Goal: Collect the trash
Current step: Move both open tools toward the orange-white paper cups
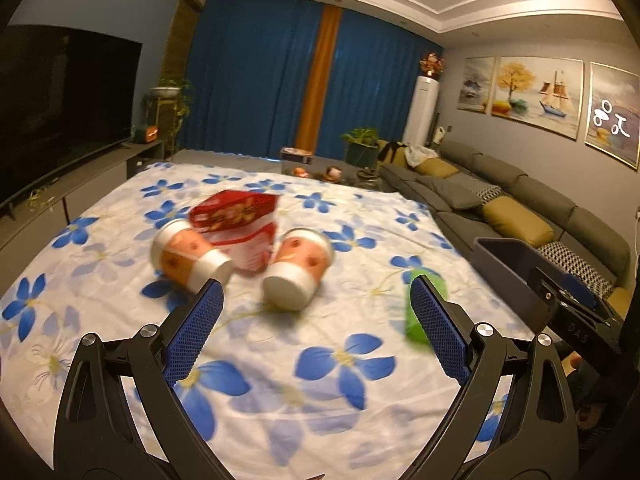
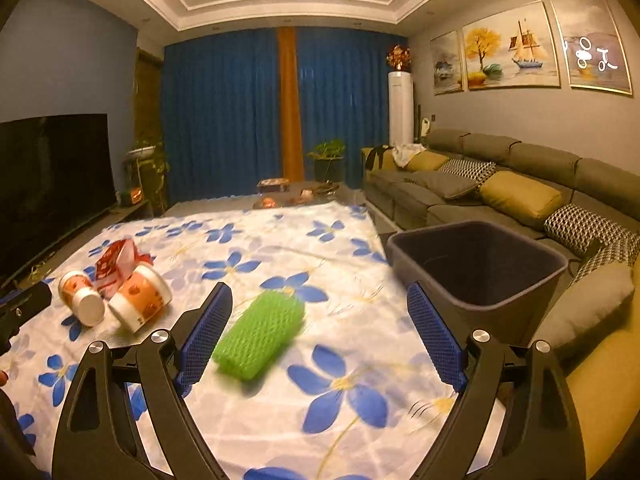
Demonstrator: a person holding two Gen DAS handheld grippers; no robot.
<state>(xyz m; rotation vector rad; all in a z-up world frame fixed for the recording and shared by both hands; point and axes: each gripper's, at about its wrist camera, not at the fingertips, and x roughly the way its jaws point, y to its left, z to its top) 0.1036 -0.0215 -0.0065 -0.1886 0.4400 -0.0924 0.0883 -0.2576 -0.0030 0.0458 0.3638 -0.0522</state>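
the green foam net sleeve (image 2: 259, 335) lies flat on the flowered sheet (image 2: 280, 240), just ahead of your right gripper (image 2: 320, 332) and nearer its left finger than its right. further left, two orange-and-white paper cups (image 1: 192, 255) (image 1: 298, 270) lie tipped on their sides, one against each side of a crumpled red-and-white snack box (image 1: 240, 232). the dark grey bin (image 2: 476, 268) stands at the sheet's right edge, by the sofa (image 2: 500, 184), and what shows of its inside looks bare.

both of your grippers are spread wide and carry nothing. your left gripper (image 1: 316, 312) faces the cups, with the nearer cup just beyond the gap between its fingers.

you seem to be at the first reach, with nothing collected yet. next, centre the right gripper over the sleeve, lower it and close gently, since the foam will squash. the cups can roll, so take one across its body.
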